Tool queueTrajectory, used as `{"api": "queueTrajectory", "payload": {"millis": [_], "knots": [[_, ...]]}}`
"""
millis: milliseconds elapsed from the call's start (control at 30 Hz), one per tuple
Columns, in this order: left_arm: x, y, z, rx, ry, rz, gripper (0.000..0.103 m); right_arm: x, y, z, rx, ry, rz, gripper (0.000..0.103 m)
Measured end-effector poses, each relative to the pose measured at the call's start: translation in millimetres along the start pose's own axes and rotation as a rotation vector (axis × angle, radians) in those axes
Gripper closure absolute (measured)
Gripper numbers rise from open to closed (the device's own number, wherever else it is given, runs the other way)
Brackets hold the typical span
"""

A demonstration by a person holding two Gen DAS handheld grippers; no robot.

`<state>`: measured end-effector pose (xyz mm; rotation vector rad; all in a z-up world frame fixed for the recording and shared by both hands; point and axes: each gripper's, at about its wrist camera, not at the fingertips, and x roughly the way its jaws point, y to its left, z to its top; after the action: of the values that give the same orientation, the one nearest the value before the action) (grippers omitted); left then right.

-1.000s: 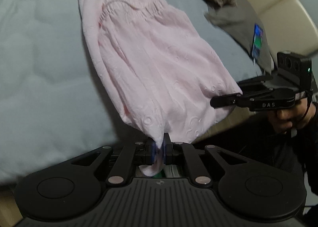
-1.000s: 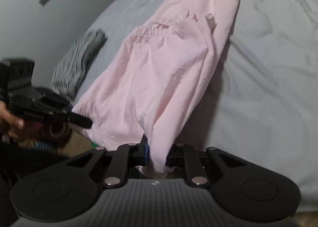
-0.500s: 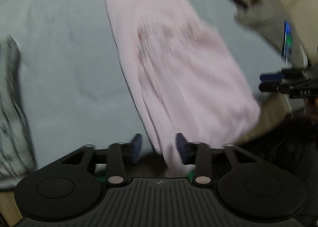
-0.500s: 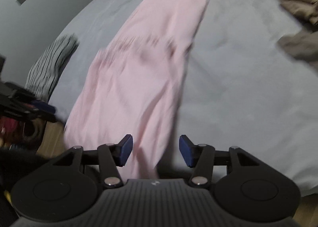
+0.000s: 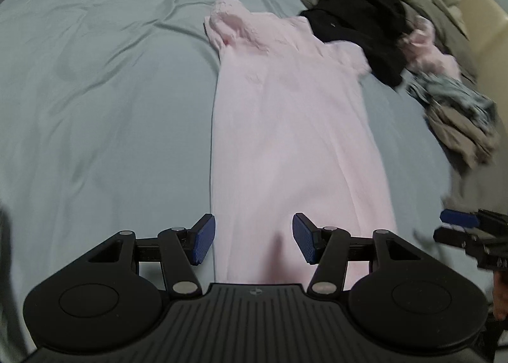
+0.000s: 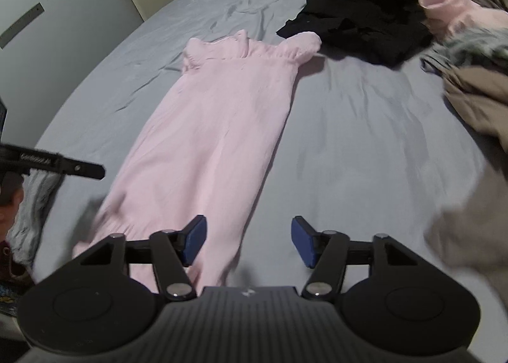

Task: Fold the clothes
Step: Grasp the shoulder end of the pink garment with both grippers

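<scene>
Pink dress [image 5: 285, 128] laid flat, lengthwise, on the grey bed [image 5: 111, 93].
Ruffled top points to 12 o'clock; left claw [image 5: 254, 242] and right claw [image 6: 247, 240] are opening, pads gripping nothing.

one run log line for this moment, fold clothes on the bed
step: pink dress laid flat on bed | left gripper: opening, holds nothing | right gripper: opening, holds nothing | fold: not begun

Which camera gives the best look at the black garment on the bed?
The right wrist view: the black garment lies whole, crumpled by the pink dress. In the left wrist view it is smaller, near the edge.
</scene>
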<state>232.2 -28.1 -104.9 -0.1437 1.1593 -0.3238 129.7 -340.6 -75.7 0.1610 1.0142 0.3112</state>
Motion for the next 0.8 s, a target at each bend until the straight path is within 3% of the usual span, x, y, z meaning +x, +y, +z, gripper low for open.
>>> {"api": "queueTrajectory", "payload": {"millis": [267,433,633,800], "knots": [[54,-4,72,0.065,-0.031,0.002,0.051,77,-41,71,0.054,-0.009,0.023,0.037],[78,8,106,0.031,-0.067,0.001,0.051,115,-61,118,0.125,-0.021,0.084,0.036],[94,20,129,-0.012,-0.082,-0.057,0.047,150,-75,152,0.182,-0.021,0.11,0.035],[87,30,136,-0.041,-0.12,-0.056,0.047,168,-86,168,0.233,-0.033,0.146,0.034]]}}
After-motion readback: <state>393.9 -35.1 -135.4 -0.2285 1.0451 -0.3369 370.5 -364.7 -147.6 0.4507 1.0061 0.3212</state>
